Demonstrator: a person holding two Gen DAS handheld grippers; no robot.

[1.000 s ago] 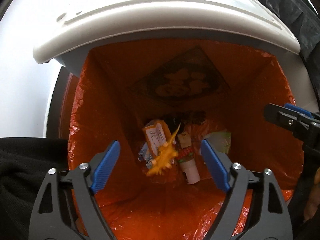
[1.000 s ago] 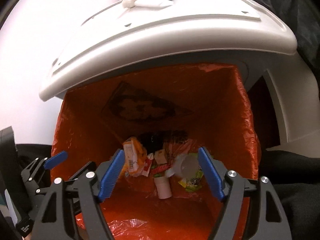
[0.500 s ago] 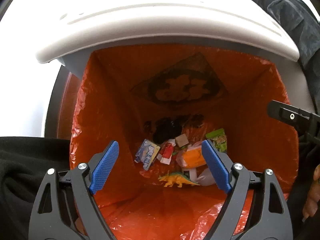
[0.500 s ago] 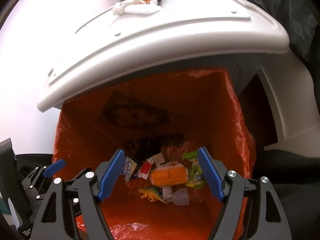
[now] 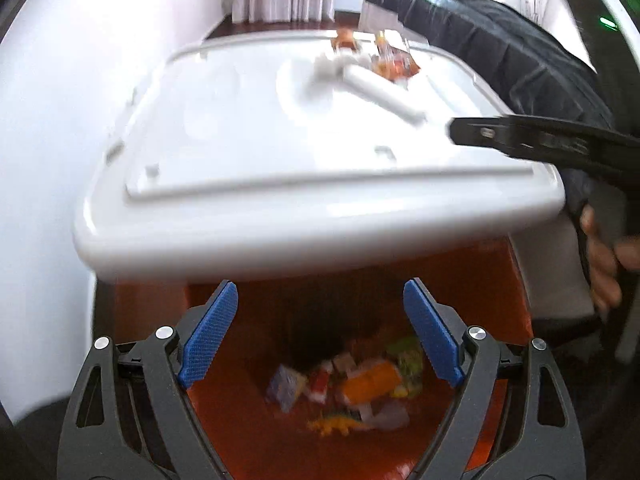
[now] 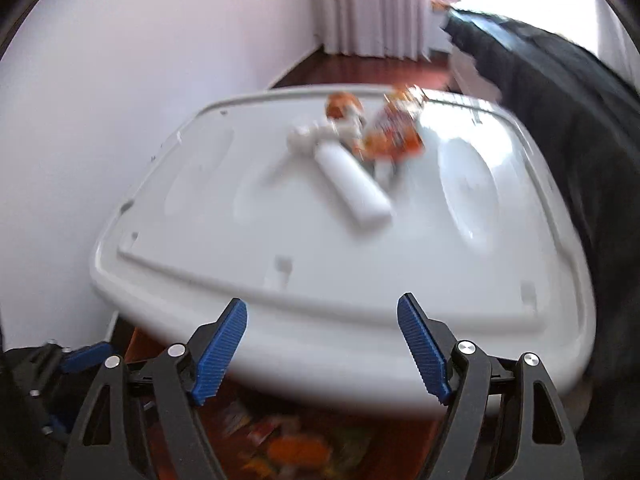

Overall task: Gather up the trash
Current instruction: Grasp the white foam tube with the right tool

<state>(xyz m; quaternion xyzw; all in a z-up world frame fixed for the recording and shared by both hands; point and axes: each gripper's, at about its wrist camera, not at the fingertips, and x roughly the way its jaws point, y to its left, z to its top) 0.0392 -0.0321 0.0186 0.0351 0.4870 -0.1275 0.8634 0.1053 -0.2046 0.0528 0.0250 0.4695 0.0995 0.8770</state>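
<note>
White bin lid [image 6: 320,248] carries wrappers [image 6: 396,128]; white wall [image 6: 100,100], curtain [image 6: 368,4] behind; left gripper [image 5: 318,336] jaws just widened, empty; right gripper [image 6: 322,350] jaws wide, empty.

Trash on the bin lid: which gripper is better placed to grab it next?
Right, probably. The right gripper is open, empty and lined up with the wrappers and white tube; the left gripper, empty, faces the bin liner.
</note>
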